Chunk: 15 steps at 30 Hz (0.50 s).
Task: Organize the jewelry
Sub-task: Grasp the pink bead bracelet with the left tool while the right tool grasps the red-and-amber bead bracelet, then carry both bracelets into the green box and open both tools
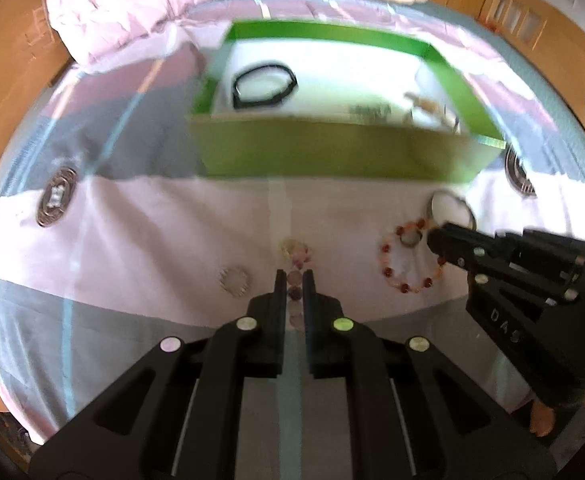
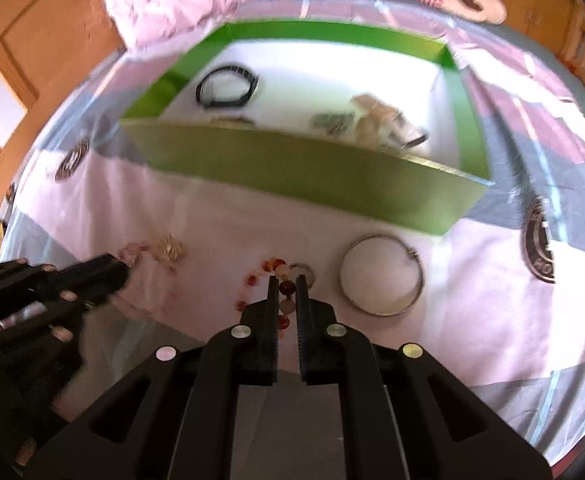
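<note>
My left gripper (image 1: 294, 274) is shut on a pale pink and purple bead bracelet (image 1: 295, 256), whose beads show between the fingers above the pink cloth. In the right wrist view, my right gripper (image 2: 284, 278) is shut on a red and orange bead bracelet (image 2: 287, 289). That bracelet (image 1: 406, 276) and the right gripper (image 1: 432, 238) also show at the right of the left wrist view. Behind both stands a green box (image 1: 332, 156) holding a black bracelet (image 1: 264, 86) and several other pieces. The left gripper (image 2: 122, 270) appears at the left of the right wrist view.
A silver bangle (image 2: 380, 276) lies on the cloth right of my right gripper, with a small ring (image 2: 306, 270) beside it. A small silvery bracelet (image 1: 234, 280) lies left of my left gripper. Round dark medallions (image 1: 56, 196) (image 2: 538, 244) flank the box. A pink jacket (image 1: 132, 4) lies behind.
</note>
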{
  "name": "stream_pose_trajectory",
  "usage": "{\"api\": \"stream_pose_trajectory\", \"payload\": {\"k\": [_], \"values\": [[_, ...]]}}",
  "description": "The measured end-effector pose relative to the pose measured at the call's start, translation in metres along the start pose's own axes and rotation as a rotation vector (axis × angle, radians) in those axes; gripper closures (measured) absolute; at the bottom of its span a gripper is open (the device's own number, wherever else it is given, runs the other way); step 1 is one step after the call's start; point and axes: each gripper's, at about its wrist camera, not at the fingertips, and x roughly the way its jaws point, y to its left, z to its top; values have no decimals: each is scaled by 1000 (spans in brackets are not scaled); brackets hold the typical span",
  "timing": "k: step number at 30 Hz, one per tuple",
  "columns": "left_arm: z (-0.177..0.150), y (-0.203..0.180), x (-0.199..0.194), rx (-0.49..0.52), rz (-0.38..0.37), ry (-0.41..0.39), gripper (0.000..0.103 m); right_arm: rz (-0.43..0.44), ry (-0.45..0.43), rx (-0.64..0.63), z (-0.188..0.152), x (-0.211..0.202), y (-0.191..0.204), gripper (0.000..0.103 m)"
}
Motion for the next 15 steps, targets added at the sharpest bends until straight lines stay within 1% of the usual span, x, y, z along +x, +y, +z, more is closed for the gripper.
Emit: {"api": "stream_pose_trajectory", "payload": {"k": [2, 7, 9, 15], "values": [[4, 6, -11, -17, 17, -34, 95, -15, -17, 38, -4, -1, -4, 95], [15, 9, -27, -29, 36, -85, 95, -34, 15, 132, -2, 4, -13, 95], [17, 8, -31, -25, 36, -100, 95, -51, 8, 137, 2, -1, -9, 95], [23, 9, -50, -25, 24, -149, 95, -98, -51, 105, 20, -23, 12, 95]]}}
